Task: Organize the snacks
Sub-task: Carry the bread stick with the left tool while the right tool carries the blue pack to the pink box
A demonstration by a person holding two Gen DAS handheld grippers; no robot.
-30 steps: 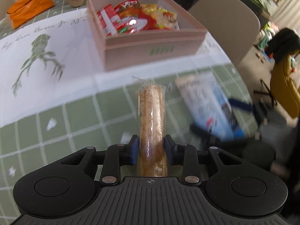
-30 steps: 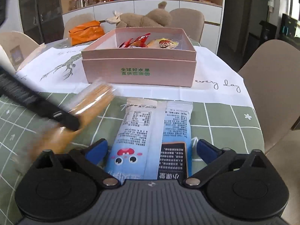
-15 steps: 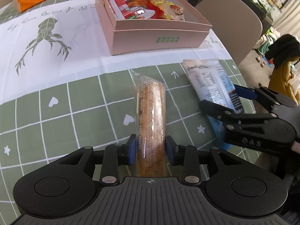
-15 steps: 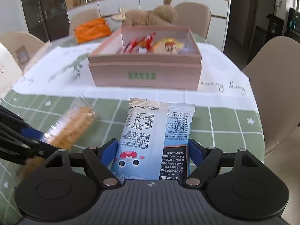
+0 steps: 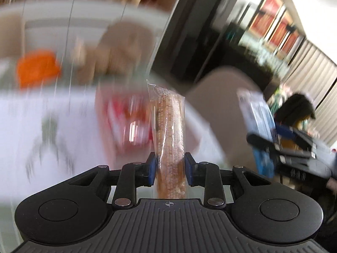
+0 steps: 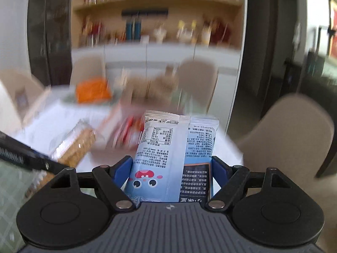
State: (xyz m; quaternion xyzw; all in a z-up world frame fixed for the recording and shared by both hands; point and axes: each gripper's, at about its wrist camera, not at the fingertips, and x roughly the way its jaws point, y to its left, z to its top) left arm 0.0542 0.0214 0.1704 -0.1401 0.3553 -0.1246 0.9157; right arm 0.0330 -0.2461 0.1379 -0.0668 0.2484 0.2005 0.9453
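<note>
A long clear-wrapped biscuit pack (image 5: 168, 122) stands up between the blue pads of my left gripper (image 5: 170, 168). Its jaws are closing and press on it, and it is off the table. My right gripper (image 6: 170, 168) is shut on a light-blue snack packet (image 6: 174, 143), also lifted. In the left wrist view that packet (image 5: 254, 113) and the right gripper show at the right. In the right wrist view the biscuit pack (image 6: 73, 145) shows at the left. The pink box (image 5: 126, 122) of red snacks lies blurred just beyond both packs (image 6: 126, 135).
An orange bag (image 6: 92, 90) and a brown stuffed toy (image 5: 122, 48) lie at the table's far side. Beige chairs (image 6: 294, 130) stand around the table. The white runner (image 5: 21, 130) covers the table's left part. Shelves with bottles fill the back wall.
Both grippers have risen, lifting the biscuit pack and the blue packet off the green cloth. The right jaws went from wide apart to pressing on the blue packet. Both views now tilt upward.
</note>
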